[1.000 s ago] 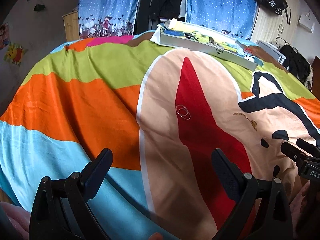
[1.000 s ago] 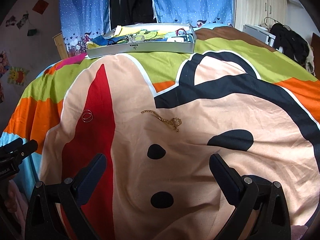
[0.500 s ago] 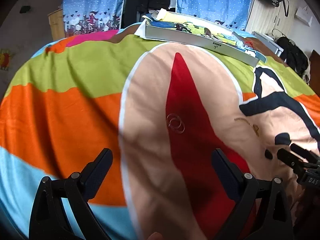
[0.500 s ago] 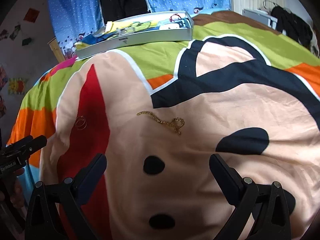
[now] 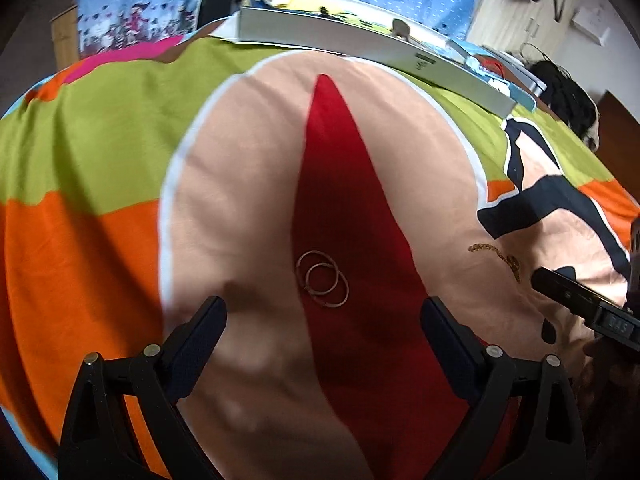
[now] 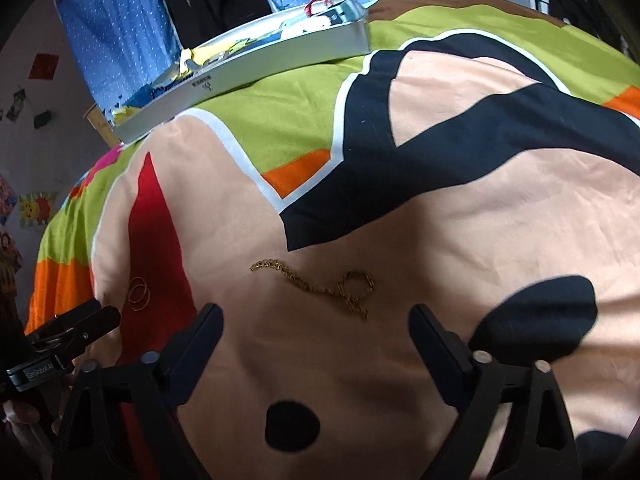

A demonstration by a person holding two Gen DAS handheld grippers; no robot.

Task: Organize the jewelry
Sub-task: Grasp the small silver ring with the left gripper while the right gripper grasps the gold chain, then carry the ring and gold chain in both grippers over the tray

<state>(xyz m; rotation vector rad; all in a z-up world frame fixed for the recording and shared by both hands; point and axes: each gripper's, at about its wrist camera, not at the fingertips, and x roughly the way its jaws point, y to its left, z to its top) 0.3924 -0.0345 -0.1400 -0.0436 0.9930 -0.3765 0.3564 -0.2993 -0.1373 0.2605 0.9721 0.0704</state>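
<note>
Two thin metal hoops (image 5: 322,278) lie overlapping on the red patch of the bedspread, just ahead of my left gripper (image 5: 322,320), which is open and low over them. A gold chain (image 6: 320,283) lies curled on the peach fabric, just beyond my right gripper (image 6: 316,328), also open with nothing between its fingers. The hoops (image 6: 139,293) show small at the left of the right wrist view. The chain (image 5: 498,256) shows at the right of the left wrist view. A long grey tray (image 6: 256,68) with colourful items sits at the bed's far side.
The bright cartoon bedspread (image 5: 100,200) covers the whole bed. The other gripper's tip (image 5: 576,300) pokes in from the right of the left wrist view. Blue curtains (image 6: 120,20) and dark hanging clothes stand behind the tray (image 5: 360,44).
Both grippers have moved forward and down toward the bedspread. The hoops now sit close ahead of the left fingers and the chain close ahead of the right fingers. Both stay open.
</note>
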